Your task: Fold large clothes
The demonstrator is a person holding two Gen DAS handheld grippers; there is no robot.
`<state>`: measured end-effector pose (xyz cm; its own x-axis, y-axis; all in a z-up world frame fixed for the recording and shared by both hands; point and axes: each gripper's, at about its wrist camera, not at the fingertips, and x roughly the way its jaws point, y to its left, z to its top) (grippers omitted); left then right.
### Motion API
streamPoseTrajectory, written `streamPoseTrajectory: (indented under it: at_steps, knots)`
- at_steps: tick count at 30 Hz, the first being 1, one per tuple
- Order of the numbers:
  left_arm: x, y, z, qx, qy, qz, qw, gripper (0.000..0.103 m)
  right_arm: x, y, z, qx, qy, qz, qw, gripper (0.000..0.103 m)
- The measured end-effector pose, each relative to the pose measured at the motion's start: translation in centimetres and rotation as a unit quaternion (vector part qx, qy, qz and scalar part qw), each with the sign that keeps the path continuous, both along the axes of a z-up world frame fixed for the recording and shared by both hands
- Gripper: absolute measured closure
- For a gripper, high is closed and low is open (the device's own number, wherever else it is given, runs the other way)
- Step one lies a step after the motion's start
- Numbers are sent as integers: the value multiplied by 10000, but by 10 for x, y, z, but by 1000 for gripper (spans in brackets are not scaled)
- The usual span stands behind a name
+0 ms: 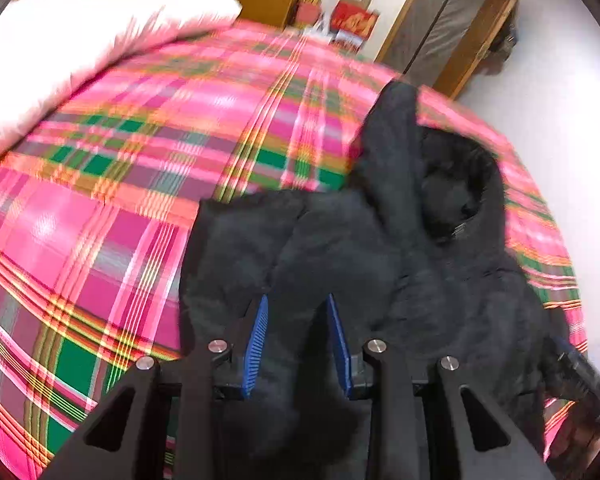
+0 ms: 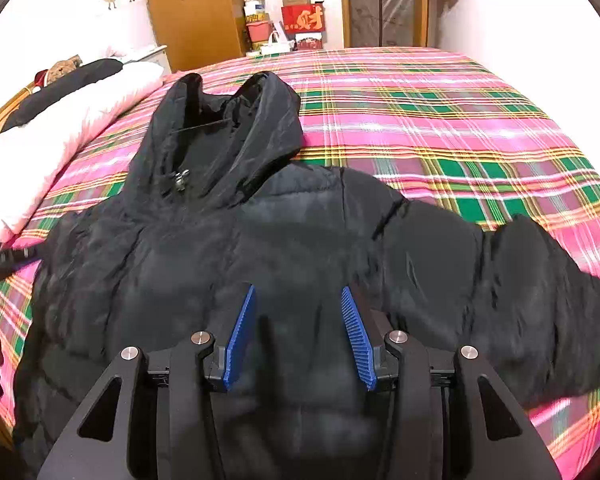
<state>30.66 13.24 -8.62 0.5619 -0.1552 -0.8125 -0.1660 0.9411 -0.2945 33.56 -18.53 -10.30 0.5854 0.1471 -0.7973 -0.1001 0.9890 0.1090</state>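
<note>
A black hooded puffer jacket (image 2: 260, 240) lies front-up on the bed, hood (image 2: 224, 128) toward the far side, one sleeve (image 2: 540, 304) stretched out to the right. In the left wrist view the jacket (image 1: 380, 260) shows with its other sleeve (image 1: 236, 248) folded in over the body. My right gripper (image 2: 299, 294) is open, hovering over the jacket's chest, holding nothing. My left gripper (image 1: 297, 302) is open over the folded sleeve, holding nothing; that view is motion-blurred.
The bed has a pink, green and yellow plaid sheet (image 2: 460, 128). A pink-white quilt (image 2: 60, 128) is bunched at the left side. Boxes (image 2: 300, 16), a wooden wardrobe (image 2: 192, 8) and a door (image 2: 384, 0) stand beyond the bed.
</note>
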Motion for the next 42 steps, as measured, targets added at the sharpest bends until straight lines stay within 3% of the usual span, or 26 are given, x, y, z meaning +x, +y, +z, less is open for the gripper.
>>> streamPoseTrajectory:
  at_steps: [3,6,10,13,18,22,25,29,36,42]
  knots:
    - [10,8,-20,-112,201,-43,9997,70,22,-6,-28,79,426,-69,9990,58]
    - [12,7,-26,-121,236,-42,9996,70,24,-3,-45,-41,506,56,9987,58]
    - [13,0,-27,130,246,-128,9995,70,25,0,-46,-102,525,54,9986,58]
    - [11,1,-22,75,262,-38,9996,70,21,-5,-35,-76,603,-7,9982,58]
    - [-10,-11,17,252,-213,-77,9994,70,-25,-24,3,-5,236,-135,9996,56]
    - [-40,-29,38,123,-634,-221,9977,70,-70,-55,16,130,157,-511,9985,56]
    - [-58,-49,40,26,-695,-401,9968,70,-100,-82,23,252,157,-795,9964,56]
    - [-75,-77,40,250,-593,-717,9953,70,-132,-114,32,351,103,-1121,9930,54]
    - [-95,-111,42,441,-706,-1188,9894,70,-156,-173,25,776,266,-1833,9796,47]
    - [-79,-122,33,556,-744,-1388,9859,70,-151,-229,5,1225,435,-2616,9564,47]
